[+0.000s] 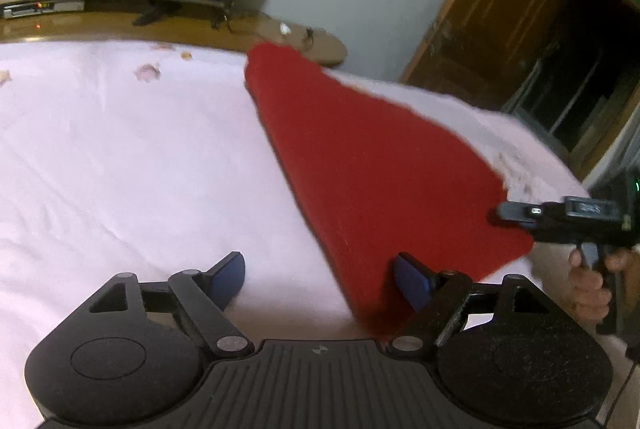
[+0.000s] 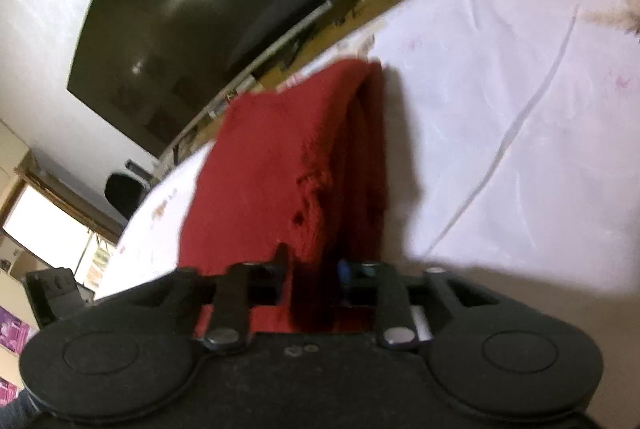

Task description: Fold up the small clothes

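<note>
The left gripper (image 1: 318,279) stands wide open with nothing between its blue pads (image 1: 228,279); the right pad touches the near edge of the red cloth (image 1: 360,165). The right gripper (image 2: 312,269) is part closed, red cloth bunched between its fingers; whether they pinch it I cannot tell. A hand (image 1: 592,283) holds its handle. The cloth lies folded on the white bedsheet (image 1: 120,149), near its far right side. Beyond the sheet stands a dark television (image 2: 192,21).

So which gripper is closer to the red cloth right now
Right. The right gripper has the red cloth bunched between its fingers at one corner. The left gripper stands open at the cloth's near edge, one finger beside it, not gripping.
</note>
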Demonstrator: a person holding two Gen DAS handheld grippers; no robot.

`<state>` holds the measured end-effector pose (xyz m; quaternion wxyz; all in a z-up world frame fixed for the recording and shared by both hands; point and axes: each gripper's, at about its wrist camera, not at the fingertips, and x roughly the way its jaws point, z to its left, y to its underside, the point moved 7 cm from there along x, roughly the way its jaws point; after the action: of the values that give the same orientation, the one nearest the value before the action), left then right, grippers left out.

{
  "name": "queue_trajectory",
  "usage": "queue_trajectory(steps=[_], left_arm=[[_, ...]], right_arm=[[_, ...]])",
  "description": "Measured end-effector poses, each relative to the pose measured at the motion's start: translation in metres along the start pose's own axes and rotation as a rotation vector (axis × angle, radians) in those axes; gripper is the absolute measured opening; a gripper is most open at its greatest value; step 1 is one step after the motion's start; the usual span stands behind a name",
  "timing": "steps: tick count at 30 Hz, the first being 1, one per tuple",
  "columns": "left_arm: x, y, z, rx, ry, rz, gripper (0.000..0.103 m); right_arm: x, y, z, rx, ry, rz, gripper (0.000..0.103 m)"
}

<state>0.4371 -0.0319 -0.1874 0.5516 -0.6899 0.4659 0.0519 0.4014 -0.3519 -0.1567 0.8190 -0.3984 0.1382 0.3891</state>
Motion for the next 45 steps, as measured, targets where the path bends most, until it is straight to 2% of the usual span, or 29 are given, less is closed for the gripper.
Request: queue_trajectory(steps=[1, 3, 6, 7, 9, 12, 15, 18, 20, 22, 27, 29, 31, 34, 45], left_arm=[[-0.003, -0.007, 0.004, -0.03, 0.023, -0.024, 0.081], [0.001, -0.021, 0.01, -0.092, 0.049, -0.052, 0.081], [0.017, -0.041, 0.011, -0.143, 0.095, -0.067, 0.081], [0.024, -0.044, 0.009, -0.159, 0.116, -0.059, 0.081], [0.038, -0.047, 0.009, -0.195, 0.166, -0.024, 0.081], [0.052, -0.045, 0.011, -0.236, 0.211, 0.04, 0.081], [0.068, -0.03, 0.014, -0.276, 0.241, 0.112, 0.081], [0.072, -0.026, 0.014, -0.29, 0.27, 0.094, 0.081], [0.078, -0.027, 0.014, -0.312, 0.285, 0.095, 0.081], [0.083, -0.029, 0.012, -0.301, 0.284, 0.099, 0.081], [0.089, -0.033, 0.001, -0.272, 0.255, 0.084, 0.081], [0.09, -0.033, -0.004, -0.235, 0.212, 0.076, 0.067], [0.091, -0.034, -0.004, -0.238, 0.202, 0.069, 0.057], [0.087, -0.035, -0.004, -0.236, 0.198, 0.056, 0.05], [0.067, -0.055, -0.021, -0.128, 0.161, 0.026, 0.046]], right_arm=[[-0.007, -0.003, -0.001, -0.003, 0.0, -0.039, 0.053], [-0.014, -0.016, -0.001, -0.011, 0.014, -0.112, 0.052], [0.0, -0.037, -0.003, 0.009, 0.007, -0.123, 0.055], [0.007, -0.043, -0.003, 0.025, -0.007, -0.118, 0.07], [0.018, -0.051, -0.009, 0.069, -0.028, -0.127, 0.088], [0.031, -0.053, -0.022, 0.134, -0.045, -0.077, 0.087], [0.047, -0.044, -0.031, 0.146, -0.048, 0.023, 0.082], [0.051, -0.047, -0.03, 0.134, -0.077, 0.024, 0.081], [0.058, -0.05, -0.029, 0.123, -0.083, 0.035, 0.073], [0.065, -0.051, -0.027, 0.098, -0.079, 0.056, 0.066], [0.069, -0.052, -0.019, 0.06, -0.093, 0.078, 0.061], [0.065, -0.051, -0.02, 0.046, -0.087, 0.083, 0.056], [0.063, -0.05, -0.018, 0.024, -0.074, 0.083, 0.045], [0.063, -0.047, -0.011, -0.006, -0.064, 0.066, 0.04], [0.048, -0.048, 0.006, -0.063, -0.045, 0.023, 0.033]])
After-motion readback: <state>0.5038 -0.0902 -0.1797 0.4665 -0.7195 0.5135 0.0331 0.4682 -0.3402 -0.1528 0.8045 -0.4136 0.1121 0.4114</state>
